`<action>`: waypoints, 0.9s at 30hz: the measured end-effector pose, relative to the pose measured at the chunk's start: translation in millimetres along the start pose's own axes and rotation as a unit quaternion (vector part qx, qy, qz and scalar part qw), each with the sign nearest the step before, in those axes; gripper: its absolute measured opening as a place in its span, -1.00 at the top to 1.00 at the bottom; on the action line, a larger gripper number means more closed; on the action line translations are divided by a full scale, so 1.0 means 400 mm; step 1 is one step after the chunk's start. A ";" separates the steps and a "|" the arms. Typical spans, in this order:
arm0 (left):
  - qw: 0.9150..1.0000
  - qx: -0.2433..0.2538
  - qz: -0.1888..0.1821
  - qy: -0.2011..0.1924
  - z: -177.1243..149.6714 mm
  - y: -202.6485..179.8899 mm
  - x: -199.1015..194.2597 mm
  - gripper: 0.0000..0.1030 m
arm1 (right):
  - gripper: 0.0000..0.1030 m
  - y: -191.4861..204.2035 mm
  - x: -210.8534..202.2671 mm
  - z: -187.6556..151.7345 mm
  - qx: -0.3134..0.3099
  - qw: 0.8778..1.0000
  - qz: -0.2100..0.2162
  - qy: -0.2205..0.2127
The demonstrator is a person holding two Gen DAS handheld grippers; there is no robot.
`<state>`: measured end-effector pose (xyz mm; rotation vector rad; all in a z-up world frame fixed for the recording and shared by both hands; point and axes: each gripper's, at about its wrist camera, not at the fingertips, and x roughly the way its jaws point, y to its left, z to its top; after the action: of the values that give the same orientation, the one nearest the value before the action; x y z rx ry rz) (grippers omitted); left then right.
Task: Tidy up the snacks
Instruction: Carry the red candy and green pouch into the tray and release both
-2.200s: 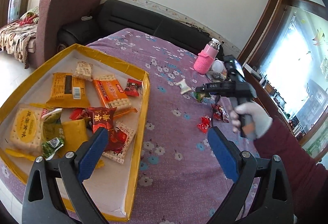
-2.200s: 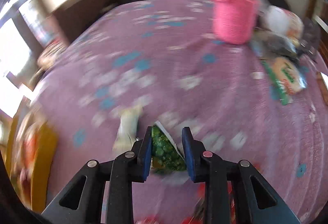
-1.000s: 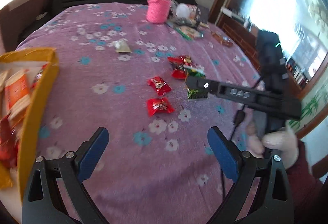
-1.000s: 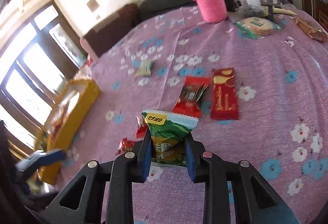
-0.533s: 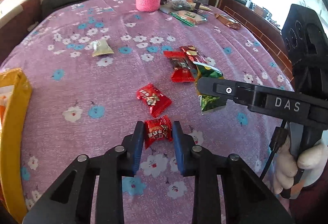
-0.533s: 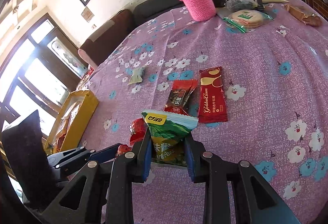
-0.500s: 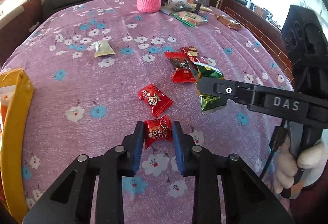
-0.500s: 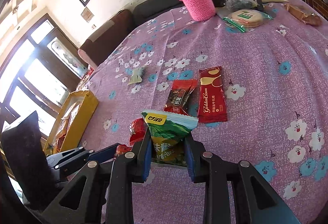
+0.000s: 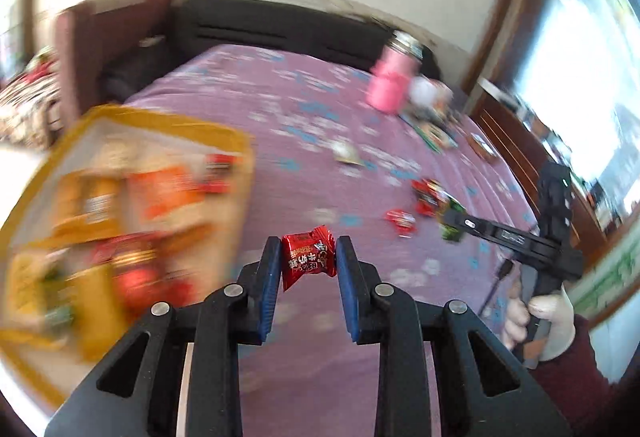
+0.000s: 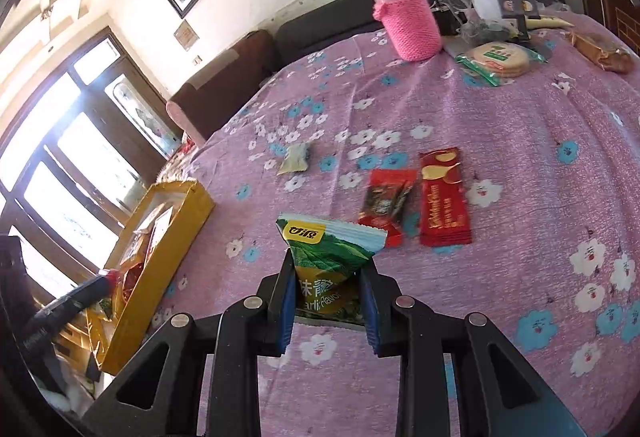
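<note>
A: Grippers first. Left gripper (image 9: 305, 263) clamps the red candy (image 9: 307, 257); right gripper (image 10: 329, 293) pinches the green packet (image 10: 329, 257).

B: Yellow box (image 9: 236, 141) lies ahead-left of the left gripper, the nearer one; loose wrappers (image 10: 444, 197) farther out on the worktop (image 10: 520, 157).

Two grippers (image 9: 307, 263) (image 10: 328, 287); one yellow tray (image 10: 176, 237); one pink bottle (image 10: 404, 21); three loose red packets (image 10: 444, 197); one green packet (image 10: 332, 249).

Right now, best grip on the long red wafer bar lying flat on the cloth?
Take the long red wafer bar across its narrow width near mid-length, coming down from above. It lies flat, too thin for a side approach, and the red chocolate packet sits close on one long edge, so keep the jaws narrow.
</note>
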<state>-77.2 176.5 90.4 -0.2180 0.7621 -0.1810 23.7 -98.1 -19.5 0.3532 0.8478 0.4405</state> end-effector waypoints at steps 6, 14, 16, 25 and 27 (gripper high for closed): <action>0.995 -0.082 0.048 -0.019 -0.048 0.211 -0.086 0.51 | 0.46 0.174 0.035 -0.018 -0.016 0.997 0.071 0.035; 0.993 -0.110 0.042 0.003 -0.120 0.300 -0.076 0.51 | 0.46 0.488 0.149 -0.050 -0.098 0.983 0.120 0.096; 0.993 -0.107 0.040 0.007 -0.125 0.302 -0.072 0.51 | 0.46 0.540 0.172 -0.063 -0.111 0.980 0.126 0.107; 0.991 -0.131 0.037 -0.004 -0.128 0.332 -0.087 0.30 | 0.42 0.676 0.280 -0.147 -0.150 0.968 0.123 0.161; 0.990 -0.137 0.038 -0.016 -0.126 0.341 -0.107 0.29 | 0.39 0.684 0.292 -0.165 -0.152 0.968 0.116 0.163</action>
<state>-131.6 311.6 48.0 -0.4502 0.7604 0.0005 -22.9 202.8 -6.8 0.0938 1.0444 0.8530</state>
